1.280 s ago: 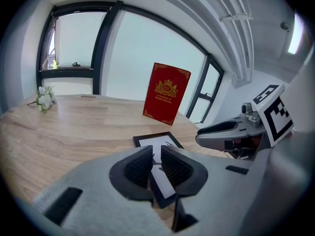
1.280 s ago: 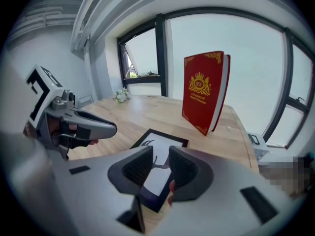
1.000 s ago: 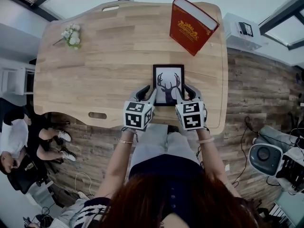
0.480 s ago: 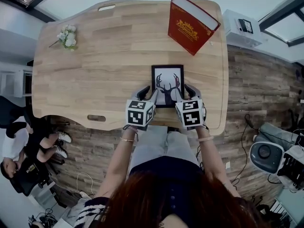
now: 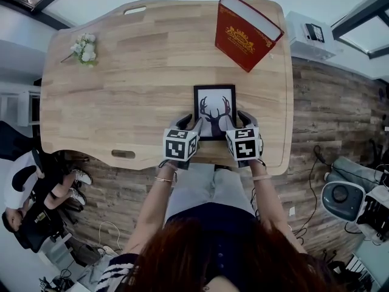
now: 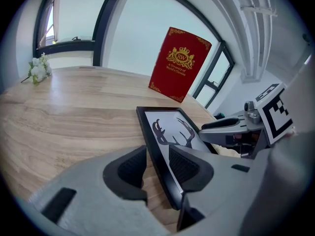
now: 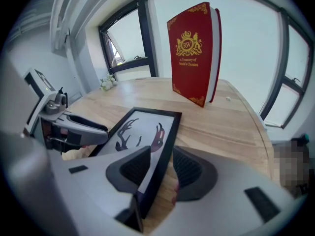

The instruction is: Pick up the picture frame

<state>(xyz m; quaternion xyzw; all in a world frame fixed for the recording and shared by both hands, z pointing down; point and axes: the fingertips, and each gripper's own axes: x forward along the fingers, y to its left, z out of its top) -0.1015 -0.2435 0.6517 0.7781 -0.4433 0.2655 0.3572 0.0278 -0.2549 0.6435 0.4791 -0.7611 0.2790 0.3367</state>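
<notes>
Caller: Grippers on target! The picture frame (image 5: 214, 111) lies flat on the table (image 5: 121, 72), close to the person's edge. The left gripper (image 6: 156, 163) and right gripper (image 7: 162, 167) each straddle a side rail, jaws narrow but not pinched.

Analyst: Danger?

Caller: If one side bites first, I'd say the frame twists or skids. A lopsided lift could drop it.

Analyst: What do the views add?

Caller: The head view shows both grippers level at the near corners, and the red book (image 5: 246, 32) standing well apart. Only the gripper views show the sliver of wood between pad and rail.
</notes>
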